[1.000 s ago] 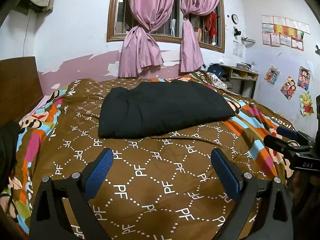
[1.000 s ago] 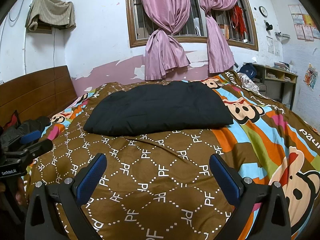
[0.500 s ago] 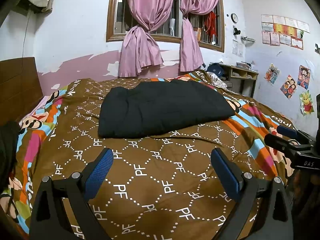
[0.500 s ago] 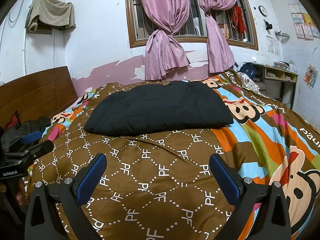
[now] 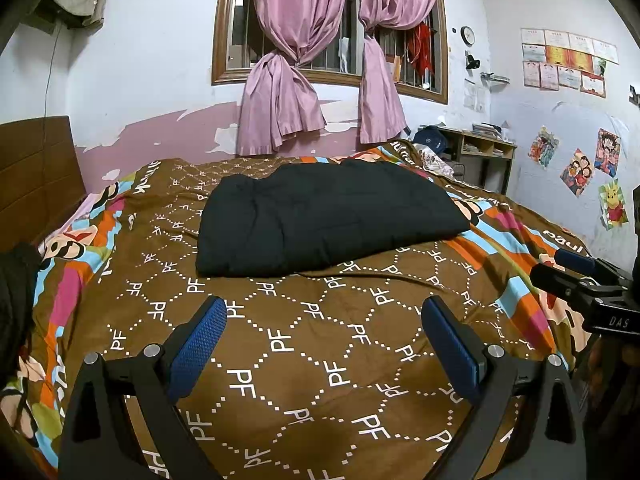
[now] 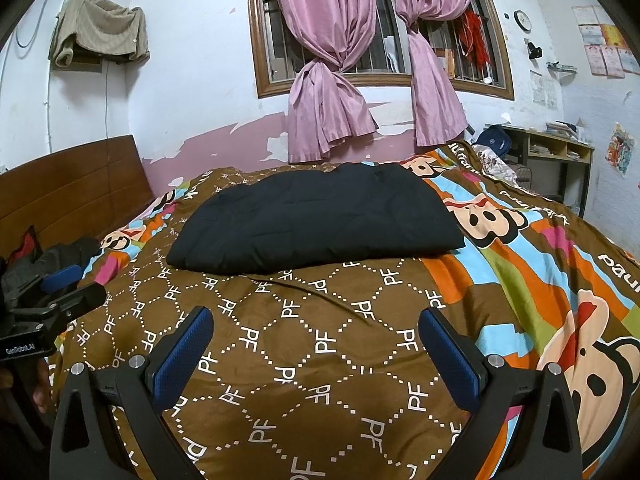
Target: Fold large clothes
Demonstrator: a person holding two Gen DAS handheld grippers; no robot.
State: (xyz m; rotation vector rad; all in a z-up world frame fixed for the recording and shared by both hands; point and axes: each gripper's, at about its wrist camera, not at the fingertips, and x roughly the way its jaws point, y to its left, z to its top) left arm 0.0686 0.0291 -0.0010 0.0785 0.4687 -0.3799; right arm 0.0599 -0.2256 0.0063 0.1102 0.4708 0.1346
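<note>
Lying across the far middle of the bed (image 5: 304, 360): one black padded garment (image 5: 324, 216), already squared into a flat, thick rectangle, its near edge straight and its corners tucked. Judged folded, or nearly so.

Bed cover: brown, printed with white letters and cartoon monkeys; smooth around the garment, giving a level surface for folding.

Left gripper (image 5: 324, 344): held low over the near part of the bed, jaws spread wide, holding nothing, well apart from the garment.

Right gripper (image 6: 316, 344): the same, wide apart and empty, level with its partner.

Both likely stand back to allow a check of the fold.

Pink curtains (image 6: 332, 80): knotted at the window behind.
</note>
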